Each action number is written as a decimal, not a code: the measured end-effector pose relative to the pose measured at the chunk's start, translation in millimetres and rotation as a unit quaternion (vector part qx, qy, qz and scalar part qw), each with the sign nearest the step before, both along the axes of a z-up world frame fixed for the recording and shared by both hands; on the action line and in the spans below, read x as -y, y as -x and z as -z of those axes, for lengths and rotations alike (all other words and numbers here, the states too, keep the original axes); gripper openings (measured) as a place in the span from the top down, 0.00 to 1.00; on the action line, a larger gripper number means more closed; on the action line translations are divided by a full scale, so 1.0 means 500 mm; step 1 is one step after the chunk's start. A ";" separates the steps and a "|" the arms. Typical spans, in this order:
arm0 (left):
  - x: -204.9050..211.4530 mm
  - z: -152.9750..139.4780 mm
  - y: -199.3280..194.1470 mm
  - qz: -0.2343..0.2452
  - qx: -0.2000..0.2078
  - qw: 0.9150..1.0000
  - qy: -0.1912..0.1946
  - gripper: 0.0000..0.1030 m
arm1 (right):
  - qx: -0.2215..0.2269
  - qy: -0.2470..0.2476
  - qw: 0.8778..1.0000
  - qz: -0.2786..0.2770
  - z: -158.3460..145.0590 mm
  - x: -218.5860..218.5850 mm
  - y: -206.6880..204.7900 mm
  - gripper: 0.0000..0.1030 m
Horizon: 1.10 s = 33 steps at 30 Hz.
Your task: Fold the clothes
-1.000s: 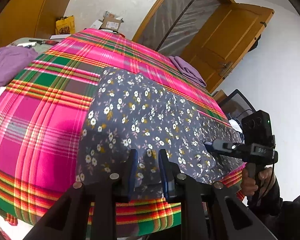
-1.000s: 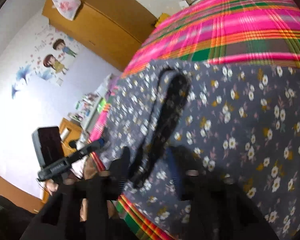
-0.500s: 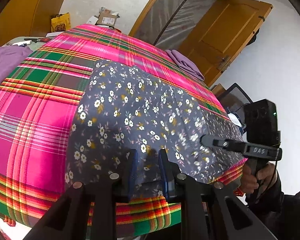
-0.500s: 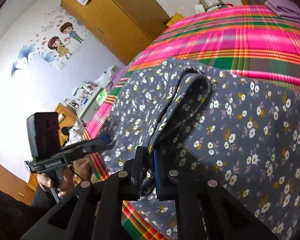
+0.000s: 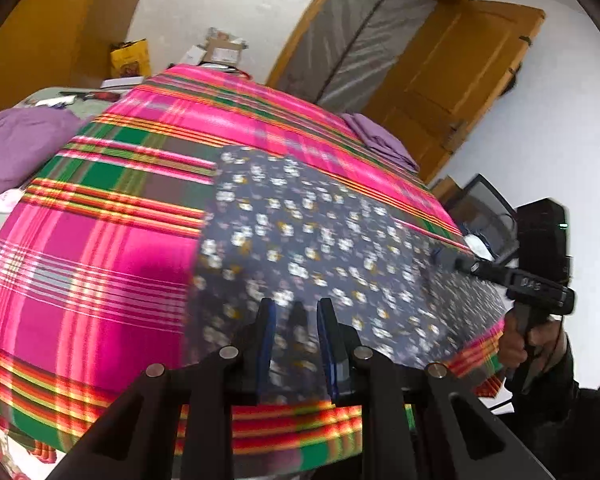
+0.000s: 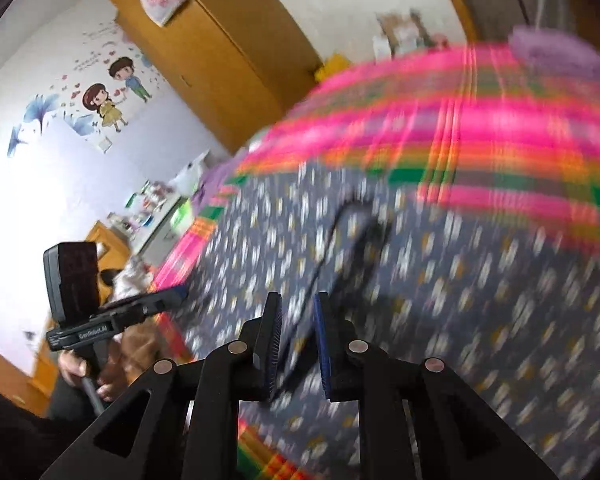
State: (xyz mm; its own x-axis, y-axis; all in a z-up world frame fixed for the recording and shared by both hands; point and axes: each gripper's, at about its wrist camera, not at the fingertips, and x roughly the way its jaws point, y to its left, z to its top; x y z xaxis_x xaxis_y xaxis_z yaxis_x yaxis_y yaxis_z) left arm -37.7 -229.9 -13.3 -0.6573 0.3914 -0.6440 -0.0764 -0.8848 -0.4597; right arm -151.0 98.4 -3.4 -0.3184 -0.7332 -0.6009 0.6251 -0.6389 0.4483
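Note:
A grey floral garment (image 5: 320, 240) lies spread on the bed's pink plaid sheet (image 5: 100, 260). My left gripper (image 5: 294, 308) is at its near edge, shut on a bunch of the fabric. In the right wrist view the picture is blurred by motion. There my right gripper (image 6: 296, 300) holds a raised fold of the floral garment (image 6: 480, 280) between its pads, and its jaws are opening slightly. Each gripper shows in the other's view: the right gripper (image 5: 452, 260) at the garment's right end, the left gripper (image 6: 176, 292) at its left end.
A loose purple cloth (image 5: 16, 148) lies left of the bed and a folded purple garment (image 5: 380, 140) at its far right corner. Boxes (image 5: 220, 48) stand beyond the bed. A wooden door (image 5: 460, 80) and a wardrobe (image 6: 228, 60) line the walls.
My right gripper went from standing wide around a fold of the garment to shut on it, then rose and rolled with the fold. My left gripper kept its hold and stayed put.

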 end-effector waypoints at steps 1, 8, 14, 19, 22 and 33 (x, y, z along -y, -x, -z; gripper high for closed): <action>0.000 0.007 0.001 0.003 0.006 1.000 -0.003 0.79 | -0.022 -0.013 1.000 0.008 -0.009 0.009 0.003 0.79; -0.027 0.022 -0.019 0.039 0.009 0.999 0.000 0.79 | -0.035 -0.043 0.998 0.017 -0.007 0.097 0.070 0.74; -0.016 -0.006 -0.008 0.041 -0.004 0.999 0.015 0.79 | -0.016 -0.079 0.996 0.029 0.031 0.099 0.089 0.80; 0.011 -0.055 0.072 0.012 -0.029 0.999 0.038 0.79 | -0.040 -0.045 0.998 -0.012 0.009 0.077 0.022 0.77; 0.025 -0.068 0.144 -0.004 -0.030 0.998 0.052 0.79 | -0.042 -0.041 0.997 -0.055 0.017 0.080 -0.024 0.77; 0.031 -0.017 0.254 0.009 0.029 0.999 0.040 0.83 | -0.039 -0.051 0.994 -0.084 0.046 0.072 -0.066 0.78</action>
State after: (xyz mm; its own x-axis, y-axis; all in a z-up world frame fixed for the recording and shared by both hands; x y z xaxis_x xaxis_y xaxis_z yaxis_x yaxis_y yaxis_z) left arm -164.7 -245.1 -4.8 -0.6120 0.3485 -0.7100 -0.0683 -0.9176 -0.3916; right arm -118.1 62.5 -26.5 -0.2458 -0.7157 -0.6537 0.7569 -0.5631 0.3318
